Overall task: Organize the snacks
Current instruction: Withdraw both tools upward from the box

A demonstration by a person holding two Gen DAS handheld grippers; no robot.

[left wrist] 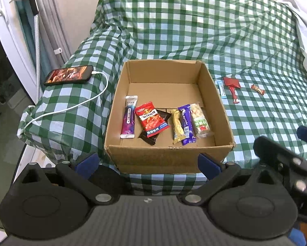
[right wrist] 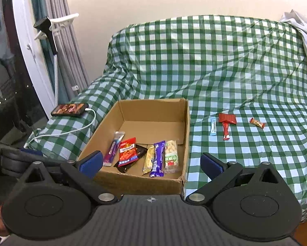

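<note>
An open cardboard box (left wrist: 169, 157) (right wrist: 186, 123) stands on the green checked cloth. Inside lie several snacks: a purple sachet (left wrist: 129, 119) (right wrist: 114, 150), a red packet (left wrist: 152, 119) (right wrist: 128, 151) over a dark one, a yellow bar (left wrist: 177, 126), a purple bar (left wrist: 186, 125) (right wrist: 158, 155) and a clear peanut bar (left wrist: 200, 121) (right wrist: 171, 156). To the box's right the cloth carries a blue stick (left wrist: 221, 89) (right wrist: 212, 126), a red wrapper (left wrist: 232, 85) (right wrist: 226, 123) and a small brown candy (left wrist: 258, 89) (right wrist: 257, 122). My left gripper (left wrist: 148, 163) and right gripper (right wrist: 151, 164) both hang open and empty before the box's near wall.
A phone (left wrist: 70, 74) (right wrist: 70, 109) with a lit screen lies left of the box, a white cable (left wrist: 77, 104) running from it. White bags (left wrist: 305, 26) sit at the far right. Curtain and a window frame stand at the left. The right gripper's body (left wrist: 284, 160) shows at lower right.
</note>
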